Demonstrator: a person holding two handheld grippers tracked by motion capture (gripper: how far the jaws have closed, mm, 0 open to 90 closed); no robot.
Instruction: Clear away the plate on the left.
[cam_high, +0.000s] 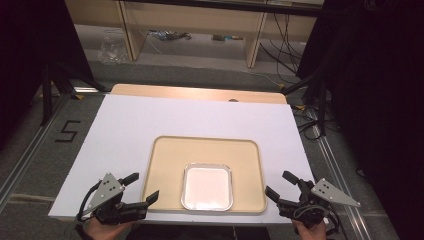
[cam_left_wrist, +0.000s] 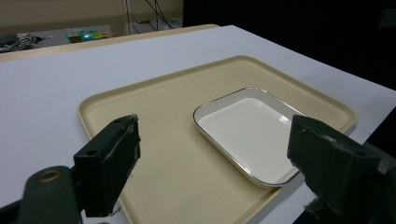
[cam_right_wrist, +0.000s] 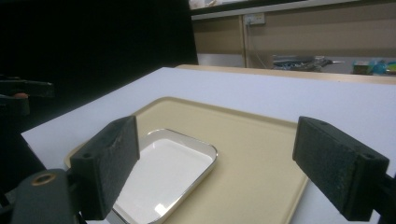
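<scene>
A beige tray (cam_high: 168, 160) lies on the white table top, near its front edge. Inside it, toward the front, sits an empty white rectangular dish (cam_high: 207, 187) with a silvery rim. My left gripper (cam_high: 142, 187) hovers at the tray's front left corner, open, nothing between its jaws. At the tray's front right corner my right gripper (cam_high: 281, 184) is open and empty too. The left gripper view looks across the tray (cam_left_wrist: 154, 116) at the dish (cam_left_wrist: 247, 130). In the right gripper view the dish (cam_right_wrist: 163, 172) lies low left on the tray (cam_right_wrist: 252, 149).
The white board (cam_high: 150, 115) covers a wooden table whose back edge (cam_high: 200, 92) shows beyond it. A floor marking "5" (cam_high: 66, 132) lies to the left. Shelving legs and cables (cam_high: 280, 35) stand on the floor behind. Dark curtains flank both sides.
</scene>
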